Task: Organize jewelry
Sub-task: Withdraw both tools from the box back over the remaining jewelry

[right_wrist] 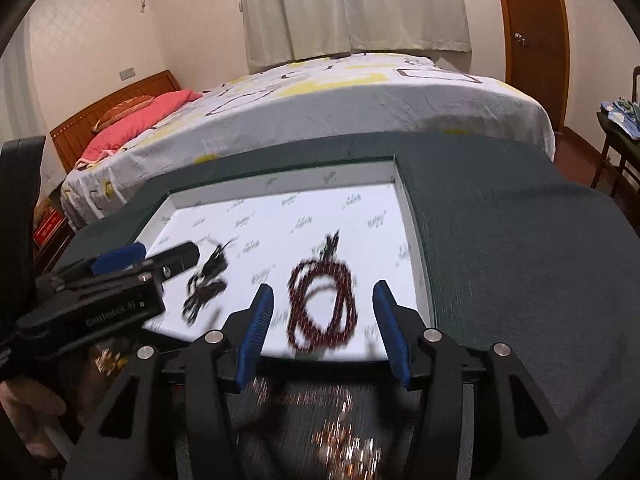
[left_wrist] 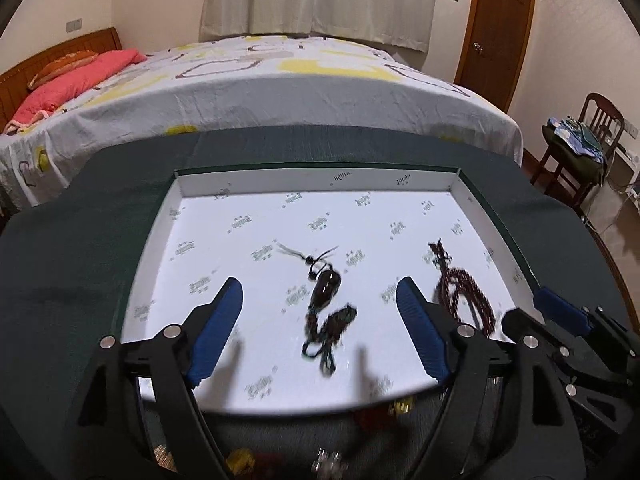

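A shallow white box point(left_wrist: 320, 182) lined with printed paper sits on a dark green cloth. In it lie a black cord necklace with a dark pendant point(left_wrist: 326, 304) and, to its right, a coiled dark red bead necklace point(left_wrist: 460, 292). My left gripper point(left_wrist: 319, 282) hovers open above the black necklace, pads clear of it. My right gripper point(right_wrist: 323, 286) hovers open above the red bead necklace point(right_wrist: 322, 308), touching nothing. The right wrist view shows the black necklace point(right_wrist: 206, 284) beside the left gripper point(right_wrist: 164, 252). The right gripper point(left_wrist: 524, 306) shows at the left view's right edge.
Loose yellow and red pieces point(left_wrist: 384, 416) and a blurred coppery chain point(right_wrist: 344, 432) lie on the green cloth point(right_wrist: 520, 260) in front of the box. A hand point(right_wrist: 28, 412) holds the left gripper. A bed point(left_wrist: 280, 92) stands behind the table, a chair point(left_wrist: 580, 148) at right.
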Motion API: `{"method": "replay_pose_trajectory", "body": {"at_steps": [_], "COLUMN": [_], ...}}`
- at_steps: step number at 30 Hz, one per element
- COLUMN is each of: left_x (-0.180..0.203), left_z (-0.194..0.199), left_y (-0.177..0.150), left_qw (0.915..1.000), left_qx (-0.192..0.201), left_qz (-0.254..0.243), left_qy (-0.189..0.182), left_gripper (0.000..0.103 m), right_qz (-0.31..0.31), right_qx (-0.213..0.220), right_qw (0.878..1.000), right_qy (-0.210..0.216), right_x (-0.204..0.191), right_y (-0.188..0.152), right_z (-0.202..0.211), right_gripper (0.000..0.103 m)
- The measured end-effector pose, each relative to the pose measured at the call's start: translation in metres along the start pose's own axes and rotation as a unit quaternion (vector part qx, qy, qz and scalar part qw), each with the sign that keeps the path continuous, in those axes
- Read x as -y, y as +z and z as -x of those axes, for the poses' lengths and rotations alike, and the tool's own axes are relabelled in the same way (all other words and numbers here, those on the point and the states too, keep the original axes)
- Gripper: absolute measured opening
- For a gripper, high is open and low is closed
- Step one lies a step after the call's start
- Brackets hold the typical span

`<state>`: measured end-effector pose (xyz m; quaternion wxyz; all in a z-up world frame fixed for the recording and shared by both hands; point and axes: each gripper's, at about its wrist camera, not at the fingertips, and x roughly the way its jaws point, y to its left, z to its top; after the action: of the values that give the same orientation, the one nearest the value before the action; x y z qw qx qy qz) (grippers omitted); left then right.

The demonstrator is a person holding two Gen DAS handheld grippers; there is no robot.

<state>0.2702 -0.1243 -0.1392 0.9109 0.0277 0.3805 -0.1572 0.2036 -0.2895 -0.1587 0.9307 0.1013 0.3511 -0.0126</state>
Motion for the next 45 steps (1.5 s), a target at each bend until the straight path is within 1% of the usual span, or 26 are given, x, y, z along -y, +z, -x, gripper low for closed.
{"method": "replay_pose_trajectory", "body": {"at_steps": [5, 9, 14, 17, 25, 28, 34, 37, 39, 42, 45], "left_x": [-0.005, -0.008, -0.009, -0.009, -0.021, -0.029, -0.038, -0.037, -0.037, -0.037, -0.037], "left_z": [0.028, 0.047, 0.074, 0.088, 0.108, 0.110, 0.113, 0.113, 0.112, 0.110, 0.108], "left_y": [-0.020, -0.038, -0.068, -0.084, -0.117, -0.123, -0.128, -0.128, -0.127, -0.128, -0.130], "left_qw": [0.9999, 0.9998, 0.9994, 0.9993, 0.9981, 0.9974, 0.9969, 0.9971, 0.9971, 0.9970, 0.9970], "left_qx": [0.006, 0.003, 0.004, 0.001, -0.011, -0.015, -0.016, -0.014, -0.014, -0.019, -0.024], "left_qz": [0.005, 0.016, 0.012, 0.015, 0.027, 0.037, 0.046, 0.045, 0.045, 0.047, 0.048], "left_qy": [0.008, 0.012, 0.030, 0.035, 0.055, 0.060, 0.062, 0.060, 0.060, 0.059, 0.056], "left_gripper": [0.077, 0.077, 0.077, 0.077, 0.077, 0.077, 0.077, 0.077, 0.077, 0.077, 0.077], "right_qz": [0.008, 0.016, 0.032, 0.044, 0.055, 0.056, 0.065, 0.069, 0.070, 0.073, 0.074], "right_qx": [-0.015, -0.029, -0.033, -0.035, -0.053, -0.063, -0.074, -0.078, -0.083, -0.071, -0.072], "right_qw": [1.000, 0.999, 0.999, 0.998, 0.996, 0.995, 0.993, 0.993, 0.991, 0.993, 0.993], "right_qy": [0.011, 0.023, 0.026, 0.027, 0.050, 0.060, 0.060, 0.061, 0.071, 0.060, 0.052], "right_x": [-0.001, -0.005, -0.014, -0.018, -0.025, -0.027, -0.031, -0.032, -0.034, -0.036, -0.035], "right_y": [-0.029, -0.051, -0.072, -0.080, -0.086, -0.085, -0.086, -0.086, -0.088, -0.089, -0.089], "right_z": [0.024, 0.037, 0.050, 0.053, 0.047, 0.042, 0.035, 0.039, 0.042, 0.046, 0.042], "right_gripper": [0.051, 0.051, 0.051, 0.051, 0.051, 0.051, 0.051, 0.051, 0.051, 0.051, 0.048]}}
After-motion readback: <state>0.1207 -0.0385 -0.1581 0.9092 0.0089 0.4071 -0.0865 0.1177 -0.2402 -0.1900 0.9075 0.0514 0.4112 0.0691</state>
